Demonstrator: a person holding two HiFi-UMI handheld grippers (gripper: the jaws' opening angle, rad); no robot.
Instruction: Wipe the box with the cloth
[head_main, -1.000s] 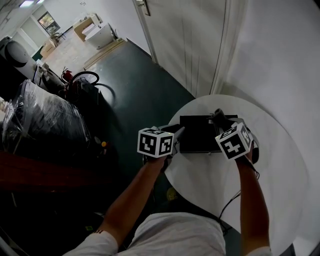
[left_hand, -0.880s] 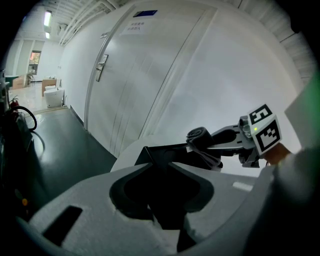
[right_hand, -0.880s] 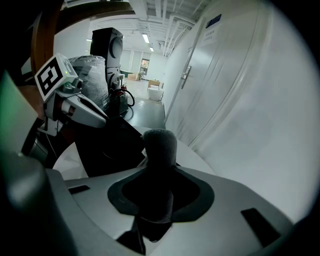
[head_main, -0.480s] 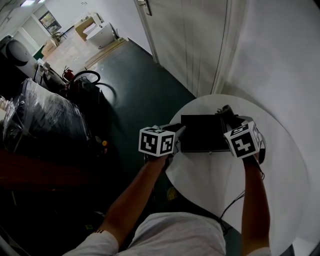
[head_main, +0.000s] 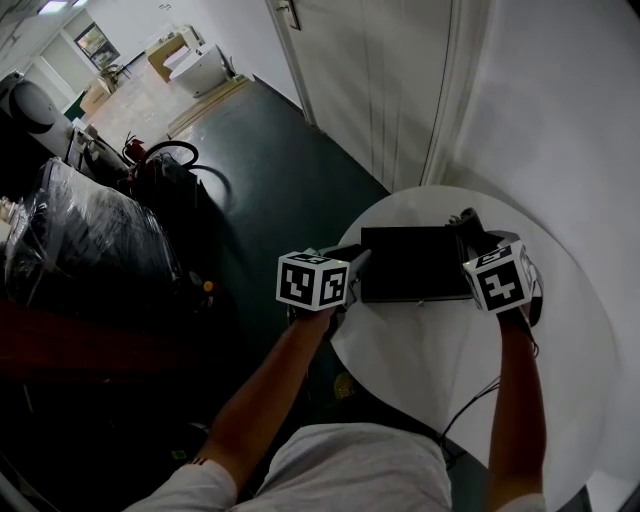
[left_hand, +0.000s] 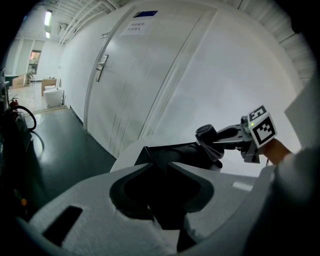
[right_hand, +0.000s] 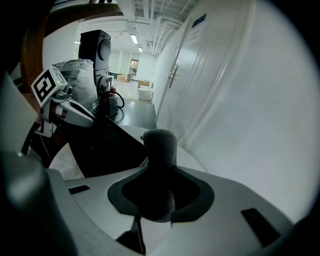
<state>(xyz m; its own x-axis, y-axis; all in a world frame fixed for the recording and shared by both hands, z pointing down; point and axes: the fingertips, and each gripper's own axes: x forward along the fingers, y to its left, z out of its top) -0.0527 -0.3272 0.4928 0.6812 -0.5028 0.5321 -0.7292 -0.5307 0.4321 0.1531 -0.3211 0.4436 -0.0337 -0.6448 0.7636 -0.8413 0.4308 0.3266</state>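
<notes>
Head view: two bare arms reach out from the bottom of the picture, one gripper in each hand. The left gripper meets the left end of the black box. In the left gripper view its jaws stand partly apart, and the near corner of the box sits squeezed between them. The right gripper is at the right end of the box. In the right gripper view its jaws are closed tight on a rolled, dark grey cloth, which sticks up past the tips. The box lies flat on a round white table. Past the table stand a white door and a dark green floor.
</notes>
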